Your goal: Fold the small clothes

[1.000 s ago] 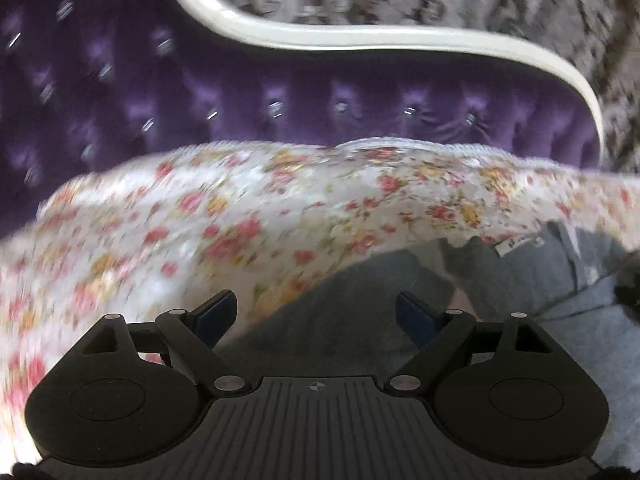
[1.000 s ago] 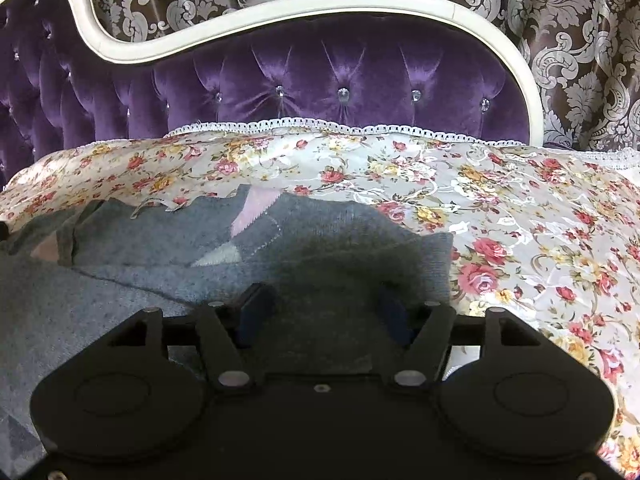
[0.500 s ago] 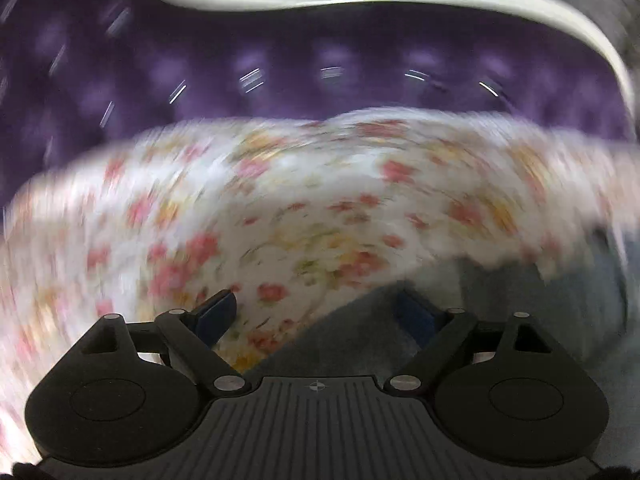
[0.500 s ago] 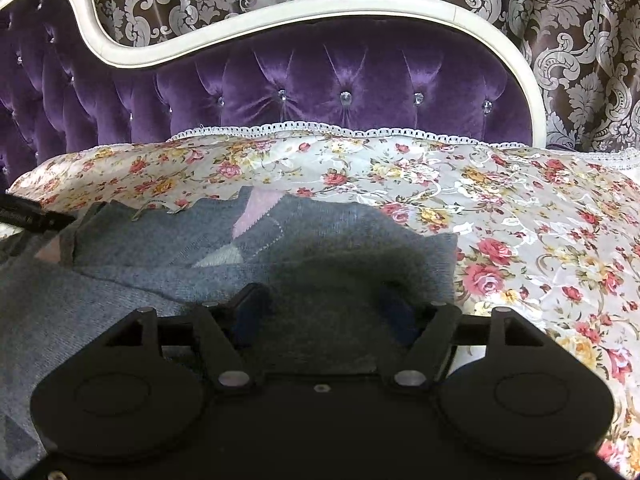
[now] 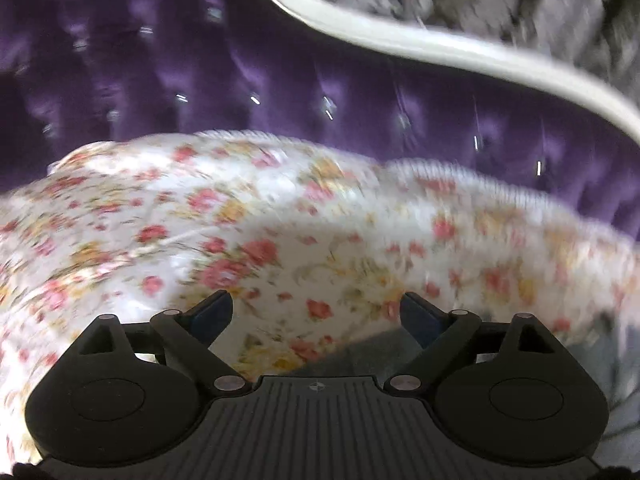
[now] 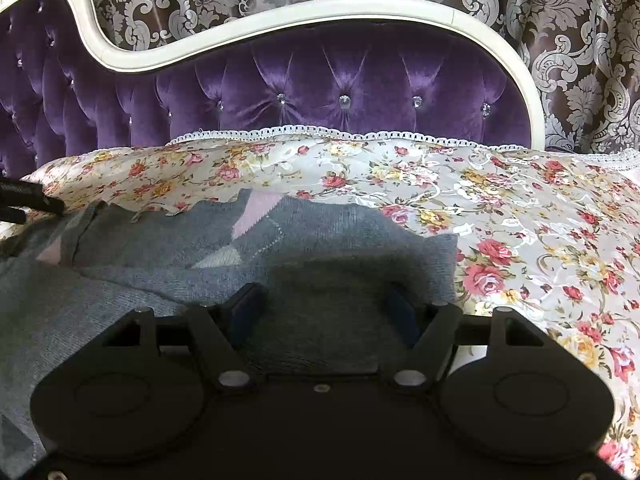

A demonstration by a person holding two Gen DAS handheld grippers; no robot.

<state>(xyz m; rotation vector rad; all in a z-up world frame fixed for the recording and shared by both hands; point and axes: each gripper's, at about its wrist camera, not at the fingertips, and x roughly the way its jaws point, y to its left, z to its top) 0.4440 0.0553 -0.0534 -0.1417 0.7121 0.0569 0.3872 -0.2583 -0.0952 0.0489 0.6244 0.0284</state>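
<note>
Right wrist view showed the grey sweater (image 6: 320, 248) lying flat on the floral bedspread (image 6: 520, 216), a pink and white diamond pattern near its upper edge. Over it stood the right gripper (image 6: 324, 308), jaws parted and released, the knit beneath them but not pinched. At the left edge a dark part of the other tool poked in. On the blurred left wrist view, the left gripper (image 5: 316, 314) had its jaws spread wide with nothing between them, above the bedspread (image 5: 240, 220), only a grey corner of sweater (image 5: 360, 354) beneath. Behind rose the purple tufted headboard (image 6: 340, 76) with its white frame (image 6: 280, 20) and patterned curtains (image 6: 580, 20)
</note>
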